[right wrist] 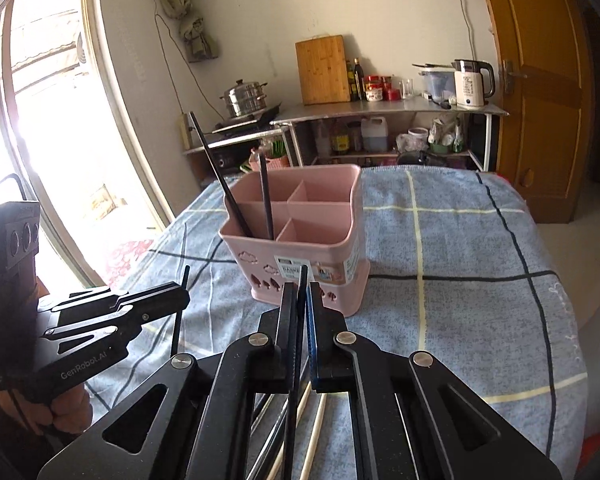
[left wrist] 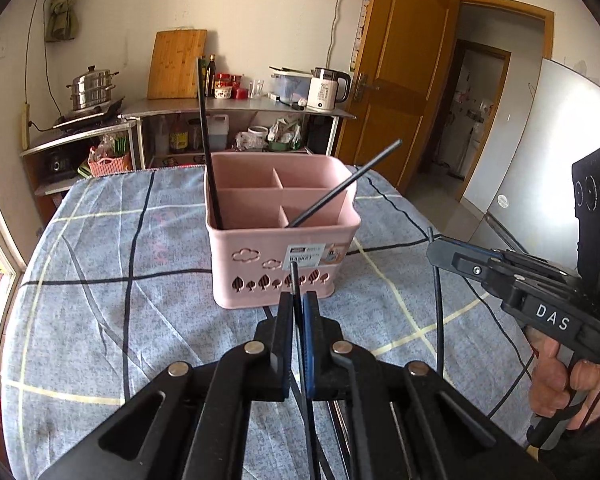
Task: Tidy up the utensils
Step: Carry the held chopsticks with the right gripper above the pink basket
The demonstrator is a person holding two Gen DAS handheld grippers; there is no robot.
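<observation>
A pink compartmented basket (left wrist: 280,240) (right wrist: 300,240) stands on the checked cloth. Two black chopsticks stand in its near left compartment, one upright (left wrist: 208,136) (right wrist: 216,168), one leaning (left wrist: 340,190) (right wrist: 265,196). My left gripper (left wrist: 298,296) is shut on a black chopstick (left wrist: 295,278), held above the cloth in front of the basket. In the right wrist view the left gripper (right wrist: 186,294) shows at the left, its chopstick (right wrist: 178,320) hanging below. My right gripper (right wrist: 300,288) is shut on another black chopstick (right wrist: 303,276). The left wrist view shows the right gripper (left wrist: 431,245) at the right with its chopstick (left wrist: 439,320).
Pale wooden chopsticks (right wrist: 316,420) and metal ones (right wrist: 260,416) (left wrist: 336,416) lie on the cloth under the grippers. The table (left wrist: 100,280) carries a blue-grey checked cloth. Behind stand a kitchen shelf (left wrist: 236,106), a kettle (left wrist: 326,88) and a wooden door (left wrist: 400,80).
</observation>
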